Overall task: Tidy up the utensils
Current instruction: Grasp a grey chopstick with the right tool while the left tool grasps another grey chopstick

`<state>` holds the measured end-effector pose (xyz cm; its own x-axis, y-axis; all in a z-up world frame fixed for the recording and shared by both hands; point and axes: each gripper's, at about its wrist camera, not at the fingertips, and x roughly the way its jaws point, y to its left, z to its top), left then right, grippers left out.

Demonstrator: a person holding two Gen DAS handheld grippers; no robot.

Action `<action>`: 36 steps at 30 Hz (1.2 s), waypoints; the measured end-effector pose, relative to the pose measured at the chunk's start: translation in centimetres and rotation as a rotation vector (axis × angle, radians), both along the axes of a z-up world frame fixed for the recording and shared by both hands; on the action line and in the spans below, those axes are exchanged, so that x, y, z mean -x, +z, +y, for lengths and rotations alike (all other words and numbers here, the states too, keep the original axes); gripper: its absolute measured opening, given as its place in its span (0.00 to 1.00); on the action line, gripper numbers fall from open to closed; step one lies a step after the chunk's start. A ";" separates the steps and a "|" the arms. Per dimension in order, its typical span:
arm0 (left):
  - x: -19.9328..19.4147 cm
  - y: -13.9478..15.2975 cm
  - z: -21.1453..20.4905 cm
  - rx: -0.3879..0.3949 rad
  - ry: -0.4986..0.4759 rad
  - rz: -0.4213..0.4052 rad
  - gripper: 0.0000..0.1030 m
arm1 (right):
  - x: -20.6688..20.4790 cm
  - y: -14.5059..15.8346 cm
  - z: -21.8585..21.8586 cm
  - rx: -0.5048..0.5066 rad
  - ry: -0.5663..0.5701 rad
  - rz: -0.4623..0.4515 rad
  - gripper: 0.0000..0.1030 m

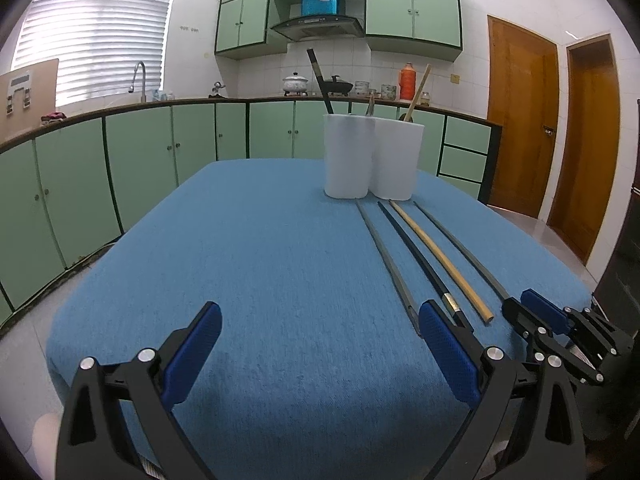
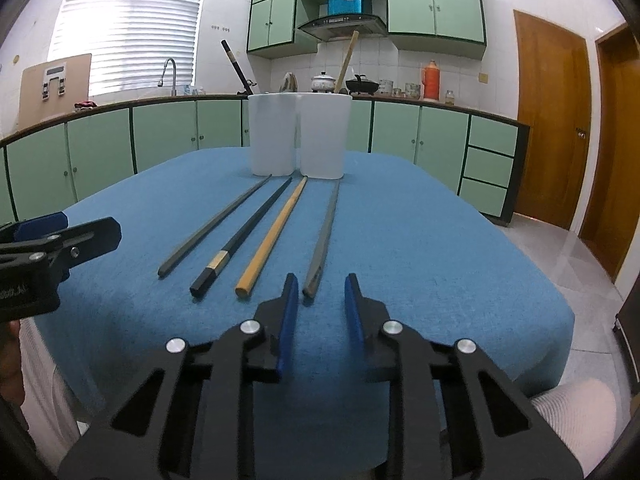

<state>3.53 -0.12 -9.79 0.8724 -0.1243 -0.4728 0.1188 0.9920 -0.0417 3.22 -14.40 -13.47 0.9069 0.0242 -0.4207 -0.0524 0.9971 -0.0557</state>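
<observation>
Four chopsticks on blue cloth, white holders behind, both fingers released.

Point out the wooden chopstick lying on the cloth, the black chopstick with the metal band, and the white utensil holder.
wooden chopstick (image 2: 272,237), right wrist view, mid-shaft.
black chopstick with metal band (image 2: 244,236), right wrist view, shaft above the band.
white utensil holder (image 2: 322,140), right wrist view, front wall of the right compartment.

Each claw is black plastic with silver round screws and textured blue fingers.
</observation>
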 end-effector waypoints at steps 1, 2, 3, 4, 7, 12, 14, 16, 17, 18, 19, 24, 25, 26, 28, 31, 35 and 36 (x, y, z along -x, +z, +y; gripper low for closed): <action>0.0 0.0 -0.1 -0.001 -0.001 0.000 0.94 | 0.0 0.0 0.0 -0.001 -0.001 -0.001 0.22; 0.0 0.0 -0.1 -0.001 -0.002 0.000 0.94 | 0.0 -0.1 0.1 -0.004 -0.003 -0.002 0.21; 0.1 -0.1 -0.1 -0.001 -0.003 0.000 0.94 | -0.1 -0.1 0.1 -0.007 -0.003 -0.004 0.19; 0.1 -0.1 -0.1 -0.001 -0.003 0.000 0.94 | -0.2 -0.2 0.1 -0.007 -0.002 -0.006 0.17; 0.2 -0.1 -0.1 0.000 -0.003 -0.002 0.94 | -0.3 -0.3 0.5 0.011 -0.002 -0.018 0.13; 0.3 -0.3 -0.5 0.001 -0.011 0.000 0.94 | -0.4 -0.4 0.3 -0.001 0.003 -0.022 0.06; 0.1 -0.3 -0.9 -0.004 -0.020 0.003 0.94 | -0.3 -0.4 0.1 -0.002 -0.003 -0.022 0.06; 0.0 -0.4 -1.3 -0.006 -0.035 0.010 0.93 | -0.3 -0.2 -0.4 -0.015 -0.013 -0.020 0.05; -0.1 -0.4 -1.5 -0.010 -0.038 0.013 0.93 | -0.3 -0.2 -0.7 -0.022 -0.015 -0.017 0.05; -0.1 -0.5 -1.6 -0.012 -0.041 0.014 0.93 | -0.3 -0.2 -0.9 -0.028 -0.016 -0.015 0.05; -0.2 -0.6 -1.8 -0.015 -0.046 0.018 0.90 | -0.3 -0.1 -1.0 -0.031 -0.017 -0.013 0.05; -0.9 -1.3 -2.7 -0.026 -0.055 0.057 0.77 | -0.1 -0.2 -1.4 -0.032 -0.012 -0.010 0.05; -0.9 -1.5 -2.8 -0.030 -0.054 0.060 0.74 | -0.1 -0.2 -1.5 -0.033 -0.010 -0.010 0.05; -1.0 -1.6 -3.0 -0.034 -0.052 0.063 0.72 | -0.1 -0.2 -1.6 -0.034 -0.009 -0.009 0.05; -1.1 -1.9 -3.4 -0.043 -0.052 0.069 0.65 | -0.1 -0.2 -1.8 -0.038 -0.007 -0.008 0.05; -1.0 -2.0 -3.9 -0.060 -0.048 0.065 0.58 | 0.0 -0.3 -1.9 -0.043 -0.004 -0.006 0.05; -1.0 -2.1 -4.7 -0.064 -0.047 0.063 0.51 | -0.1 -0.2 -2.2 -0.050 0.000 -0.004 0.05; -1.0 -2.1 -4.9 -0.064 -0.049 0.062 0.48 | -0.1 -0.2 -2.2 -0.052 0.002 -0.003 0.05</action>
